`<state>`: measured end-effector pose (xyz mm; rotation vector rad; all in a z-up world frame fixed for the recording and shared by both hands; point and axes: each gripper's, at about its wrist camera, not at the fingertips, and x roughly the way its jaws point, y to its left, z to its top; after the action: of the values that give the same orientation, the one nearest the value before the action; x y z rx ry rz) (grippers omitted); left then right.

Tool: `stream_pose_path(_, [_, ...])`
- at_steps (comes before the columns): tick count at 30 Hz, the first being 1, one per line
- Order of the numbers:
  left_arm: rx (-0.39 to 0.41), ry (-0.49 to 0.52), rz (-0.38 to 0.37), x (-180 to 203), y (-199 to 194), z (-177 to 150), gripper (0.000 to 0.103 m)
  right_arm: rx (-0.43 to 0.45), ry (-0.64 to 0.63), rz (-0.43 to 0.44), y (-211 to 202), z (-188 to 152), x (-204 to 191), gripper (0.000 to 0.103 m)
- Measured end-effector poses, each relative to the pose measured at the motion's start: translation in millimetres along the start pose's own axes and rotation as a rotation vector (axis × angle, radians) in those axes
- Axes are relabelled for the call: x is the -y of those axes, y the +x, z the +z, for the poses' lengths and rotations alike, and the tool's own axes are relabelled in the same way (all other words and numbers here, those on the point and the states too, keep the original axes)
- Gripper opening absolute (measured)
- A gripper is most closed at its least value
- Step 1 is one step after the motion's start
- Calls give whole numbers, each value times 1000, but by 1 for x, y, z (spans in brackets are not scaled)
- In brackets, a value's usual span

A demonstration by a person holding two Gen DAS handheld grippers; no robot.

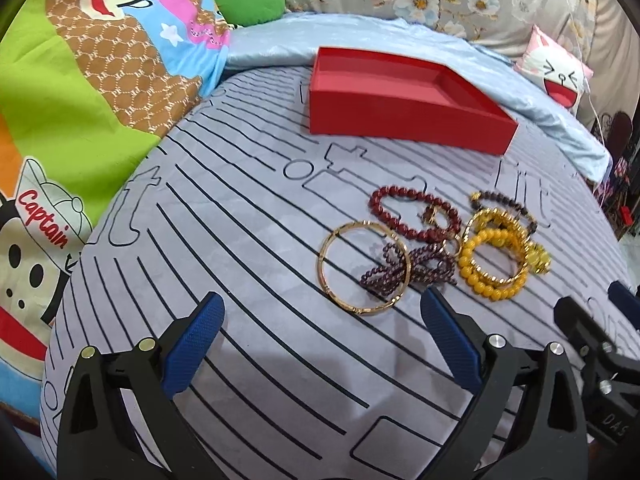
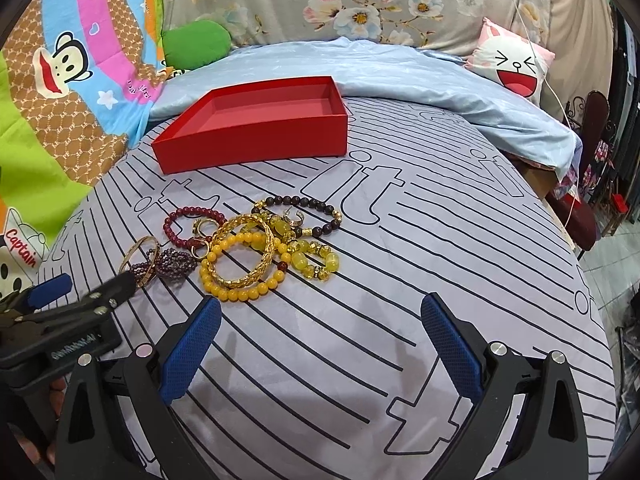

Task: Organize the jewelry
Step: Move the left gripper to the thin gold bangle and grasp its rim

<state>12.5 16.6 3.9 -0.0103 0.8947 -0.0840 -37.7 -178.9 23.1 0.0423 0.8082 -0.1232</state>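
An empty red box [image 1: 404, 92] [image 2: 256, 116] stands at the back of the grey striped bed sheet. In front of it lies a heap of jewelry: a thin gold bangle [image 1: 364, 267] [image 2: 140, 258], purple bead strands [image 1: 404, 270] [image 2: 174, 262], a dark red bead bracelet [image 1: 412, 214] [image 2: 192, 224], a yellow bead bracelet [image 1: 492, 264] [image 2: 240, 276], a braided gold bangle [image 2: 244, 252] and a dark bead bracelet [image 2: 304, 214]. My left gripper [image 1: 322, 316] is open just short of the gold bangle. My right gripper [image 2: 320, 318] is open, right of the heap, nothing between its fingers.
A light blue quilt [image 2: 420, 80] is bunched behind the box. A cartoon-print blanket [image 1: 60, 100] rises on the left, and a pink cartoon pillow [image 2: 514, 62] sits at the back right. The bed's right edge [image 2: 576, 248] drops to a cluttered floor.
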Motion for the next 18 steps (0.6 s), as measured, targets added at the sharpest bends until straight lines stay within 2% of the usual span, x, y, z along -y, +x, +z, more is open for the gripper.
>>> stream_pose_path(4, [-5, 24, -5, 3, 6, 2, 93, -10, 1, 6, 4, 1, -1, 96])
stream_pose_path(8, [-35, 34, -35, 4, 16, 3, 85, -15, -5, 7, 7, 2, -3, 96])
stream_pose_path(11, [-24, 42, -43, 5, 17, 4, 78, -20, -7, 9, 8, 2, -3, 96])
stream_pose_path(13, [-16, 50, -53, 6, 17, 5, 70, -23, -4, 10, 10, 2, -2, 96])
stream_pose_path(17, [-1, 68, -97, 10, 13, 4, 47, -25, -7, 10, 11, 2, -3, 96])
stream_pose_path(18, [1, 73, -102, 11, 13, 4, 48, -25, -9, 10, 12, 2, -4, 96])
